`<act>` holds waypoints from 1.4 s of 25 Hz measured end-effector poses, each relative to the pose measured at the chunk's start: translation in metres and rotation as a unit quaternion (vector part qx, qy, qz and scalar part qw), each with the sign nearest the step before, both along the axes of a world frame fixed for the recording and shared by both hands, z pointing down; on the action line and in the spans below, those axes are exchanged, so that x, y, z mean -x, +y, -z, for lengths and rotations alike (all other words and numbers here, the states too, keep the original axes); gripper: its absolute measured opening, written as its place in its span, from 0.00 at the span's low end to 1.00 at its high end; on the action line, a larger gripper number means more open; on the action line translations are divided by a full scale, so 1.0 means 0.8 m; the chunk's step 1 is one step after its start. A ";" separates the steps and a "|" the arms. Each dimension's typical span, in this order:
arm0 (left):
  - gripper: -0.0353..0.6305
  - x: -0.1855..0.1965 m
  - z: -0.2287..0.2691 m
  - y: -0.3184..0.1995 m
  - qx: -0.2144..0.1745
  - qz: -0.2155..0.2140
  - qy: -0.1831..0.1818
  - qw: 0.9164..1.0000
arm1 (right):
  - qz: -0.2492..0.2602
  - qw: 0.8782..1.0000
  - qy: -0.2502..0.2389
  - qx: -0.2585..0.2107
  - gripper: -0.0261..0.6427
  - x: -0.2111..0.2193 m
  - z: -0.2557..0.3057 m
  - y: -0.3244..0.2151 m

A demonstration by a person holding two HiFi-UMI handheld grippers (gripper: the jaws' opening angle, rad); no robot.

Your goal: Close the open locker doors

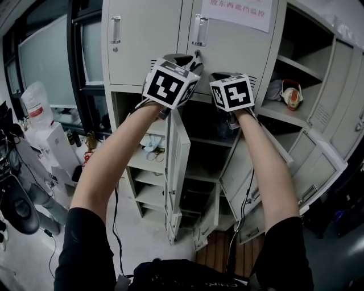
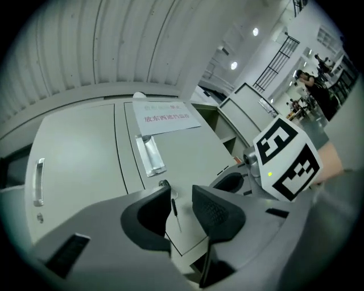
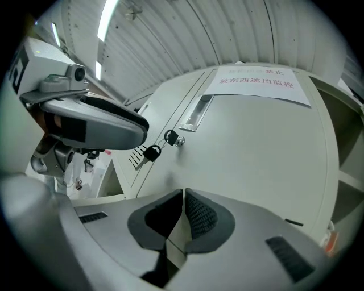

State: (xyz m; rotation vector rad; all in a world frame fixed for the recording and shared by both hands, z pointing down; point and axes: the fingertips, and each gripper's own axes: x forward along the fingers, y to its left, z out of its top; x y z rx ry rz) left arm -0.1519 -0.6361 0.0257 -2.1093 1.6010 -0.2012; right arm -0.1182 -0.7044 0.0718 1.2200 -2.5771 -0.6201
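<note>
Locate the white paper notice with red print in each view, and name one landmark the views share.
Head view: notice at the top edge, right of centre.
Left gripper view: notice just above centre.
Right gripper view: notice in the upper right.
Shared landmark: the metal handle, close beside the notice in all three views.

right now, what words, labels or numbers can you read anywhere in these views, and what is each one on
"放东西遮挡监控": red print, lower line of the white paper notice stuck on the closed upper grey metal locker door; this is my best reading.
Upper line of that notice: too faint to read.
Red label on the white plastic jug left of the lockers: too small to read.
Nothing else is legible.
</note>
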 end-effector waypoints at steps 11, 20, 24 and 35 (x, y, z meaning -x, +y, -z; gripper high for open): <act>0.08 -0.029 -0.037 0.027 0.007 0.016 -0.103 0.995 | 0.001 1.000 -0.012 -0.004 0.10 -0.045 0.000 0.048; 0.08 -0.068 -0.044 0.078 0.009 0.012 -0.102 0.995 | 0.056 0.998 -0.020 -0.019 0.10 -0.084 -0.002 0.147; 0.08 -0.088 -0.059 0.111 0.016 0.016 -0.121 0.992 | 0.065 0.997 -0.016 -0.027 0.10 -0.106 -0.018 0.186; 0.08 -0.102 -0.091 0.188 0.015 0.013 -0.133 0.991 | 0.043 0.998 -0.020 -0.050 0.10 -0.166 -0.032 0.265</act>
